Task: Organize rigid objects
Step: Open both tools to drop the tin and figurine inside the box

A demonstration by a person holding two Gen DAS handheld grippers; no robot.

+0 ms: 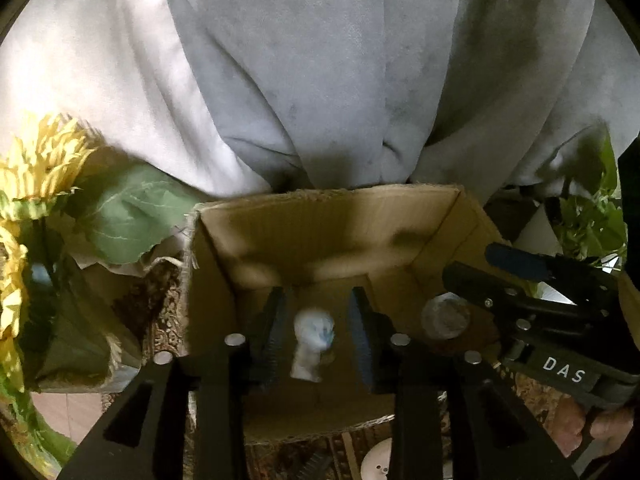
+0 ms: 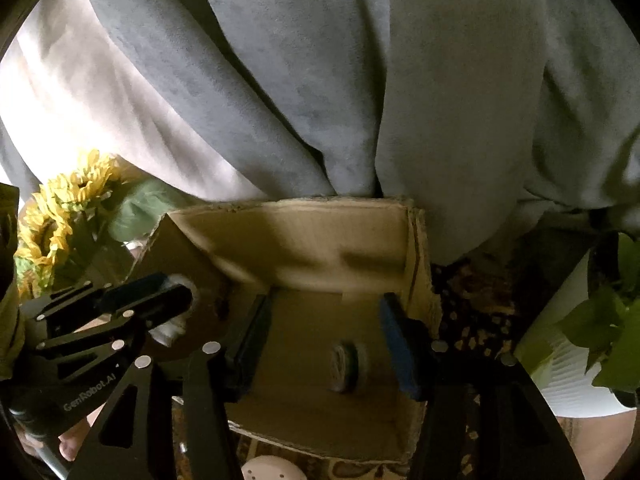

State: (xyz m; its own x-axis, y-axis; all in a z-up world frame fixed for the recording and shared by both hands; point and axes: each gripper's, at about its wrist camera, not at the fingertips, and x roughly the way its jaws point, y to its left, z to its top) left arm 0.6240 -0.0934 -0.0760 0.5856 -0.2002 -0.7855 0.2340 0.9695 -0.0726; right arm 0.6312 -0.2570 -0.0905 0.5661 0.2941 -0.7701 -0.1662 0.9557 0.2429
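Two handheld grippers hover over an open cardboard box (image 1: 320, 224), the left gripper (image 1: 316, 336) jaws wide around a blurred white figurine (image 1: 312, 344), the right gripper (image 2: 324, 344) jaws wide above a small round spool-like object (image 2: 346, 366); both should probably retreat straight upward, avoiding the walls.
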